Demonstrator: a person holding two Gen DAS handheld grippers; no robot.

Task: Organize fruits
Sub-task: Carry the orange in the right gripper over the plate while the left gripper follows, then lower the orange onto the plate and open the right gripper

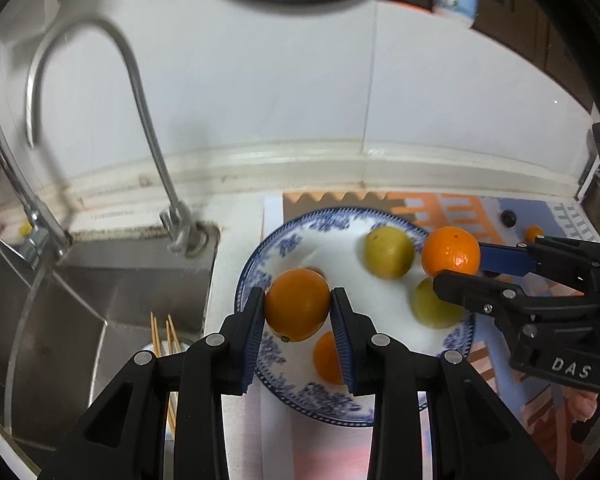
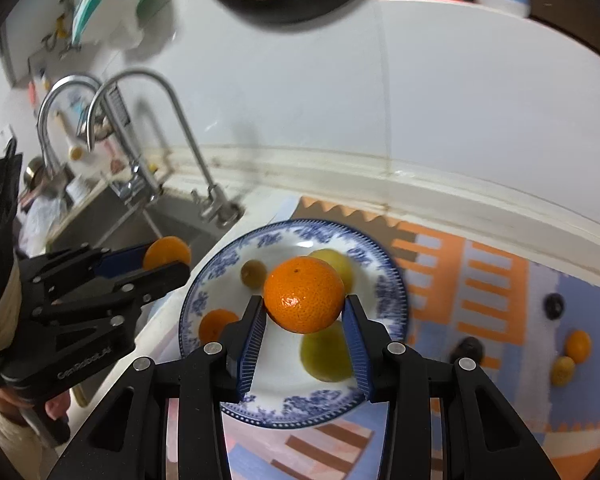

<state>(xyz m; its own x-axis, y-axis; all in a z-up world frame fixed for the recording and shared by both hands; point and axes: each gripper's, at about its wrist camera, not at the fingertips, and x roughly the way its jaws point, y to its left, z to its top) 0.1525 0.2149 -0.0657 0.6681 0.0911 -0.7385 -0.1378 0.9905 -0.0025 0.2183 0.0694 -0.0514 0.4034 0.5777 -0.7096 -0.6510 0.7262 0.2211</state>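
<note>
Fruits sit gathered on and around a blue-and-white plate [image 2: 396,280], which rests on a patterned mat [image 2: 496,280] beside the steel sink [image 1: 100,300] and its curved faucet [image 1: 140,92]. The plate is the biggest piece in play: glazed, rigid and chippable, so anything set on it wants lowering, not dropping.

Above its rim, the left gripper [image 1: 298,306] is clamped on an orange [image 1: 298,304], ribbed blue pads pressing its two sides across the widest part. The right gripper [image 2: 305,312] is likewise closed on a mandarin [image 2: 304,294], held over the middle of the plate.

Both fruits look light, round and firm, with a pebbled rind that should give the pads fair bite. I judge that a grip across the equator is the safe one; higher or lower and the ball would likely squirt out. Too hard a squeeze would bruise or split the skin.

On the plate lie two yellow-green fruits [image 1: 388,252], a small orange one [image 2: 216,324] near the front edge, and a little olive-coloured one [image 2: 253,274]. Being round on a smooth glaze, they will probably roll at a nudge.

Out on the mat, well apart from the plate, remain a tiny orange fruit [image 2: 578,346], a yellow one [image 2: 562,370] just beside it, and two dark ones [image 2: 554,306].
</note>
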